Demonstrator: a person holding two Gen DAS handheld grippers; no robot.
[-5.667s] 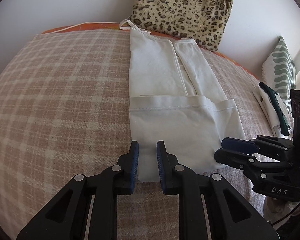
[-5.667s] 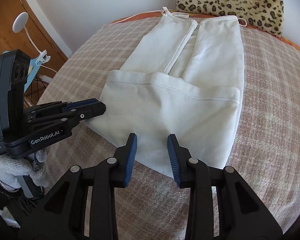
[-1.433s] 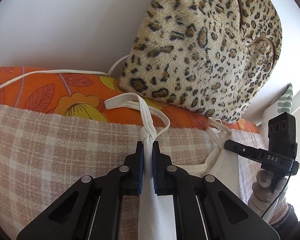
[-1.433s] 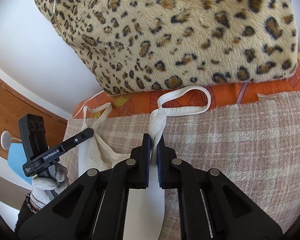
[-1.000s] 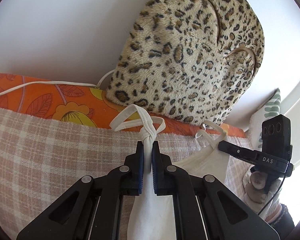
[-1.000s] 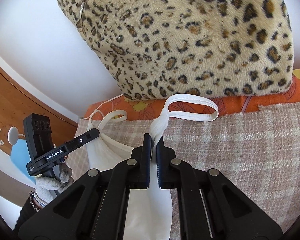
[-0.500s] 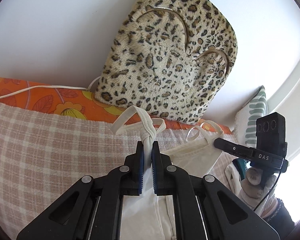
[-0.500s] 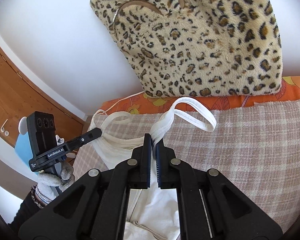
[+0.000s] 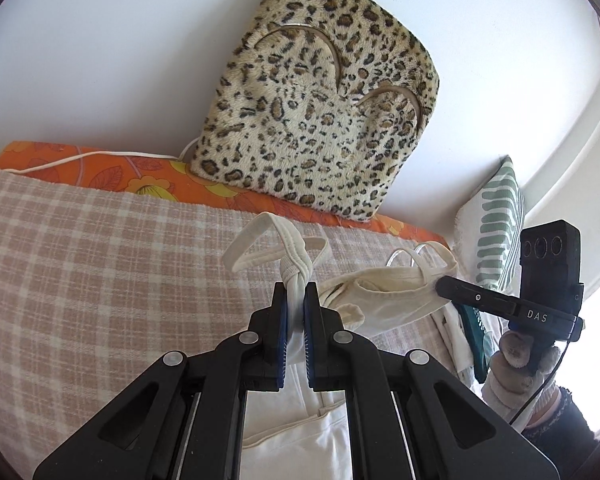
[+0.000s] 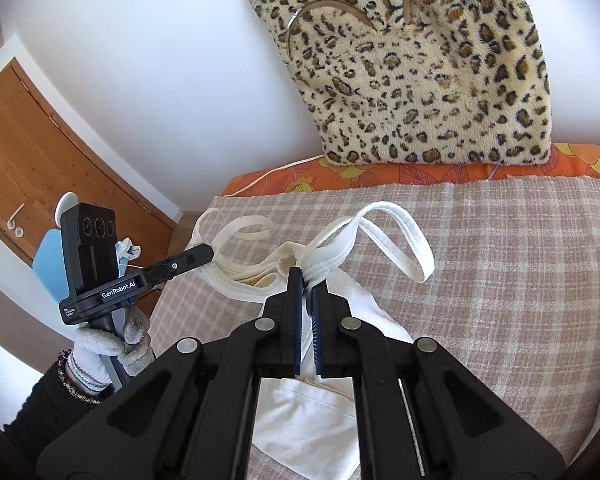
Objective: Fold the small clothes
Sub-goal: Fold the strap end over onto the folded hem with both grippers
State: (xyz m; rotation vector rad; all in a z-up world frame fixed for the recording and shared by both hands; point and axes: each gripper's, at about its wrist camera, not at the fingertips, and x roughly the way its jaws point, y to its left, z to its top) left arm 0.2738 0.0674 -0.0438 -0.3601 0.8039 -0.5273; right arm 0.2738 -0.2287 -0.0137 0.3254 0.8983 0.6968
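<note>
A small white strappy garment point(image 9: 300, 432) lies partly folded on the checked blanket point(image 9: 80, 272), its top edge lifted off the bed. My left gripper point(image 9: 295, 292) is shut on the garment's left shoulder strap point(image 9: 276, 248). My right gripper point(image 10: 307, 280) is shut on the right shoulder strap point(image 10: 392, 248). Both hold the top edge point(image 9: 388, 296) raised and stretched between them, above the lower folded part point(image 10: 300, 420). The right gripper also shows in the left wrist view point(image 9: 440, 286), and the left gripper in the right wrist view point(image 10: 210, 254).
A leopard-print cushion point(image 9: 320, 120) leans on the white wall at the head of the bed, on an orange floral sheet point(image 9: 148, 178). A green-striped pillow point(image 9: 496, 224) and folded clothes point(image 9: 456, 340) lie at the right. A wooden door point(image 10: 32, 152) stands left.
Both grippers, shut on the straps, have risen and pulled back from the cushion, lifting the garment's top edge off the bed. Earlier they were open at the garment's near hem.
</note>
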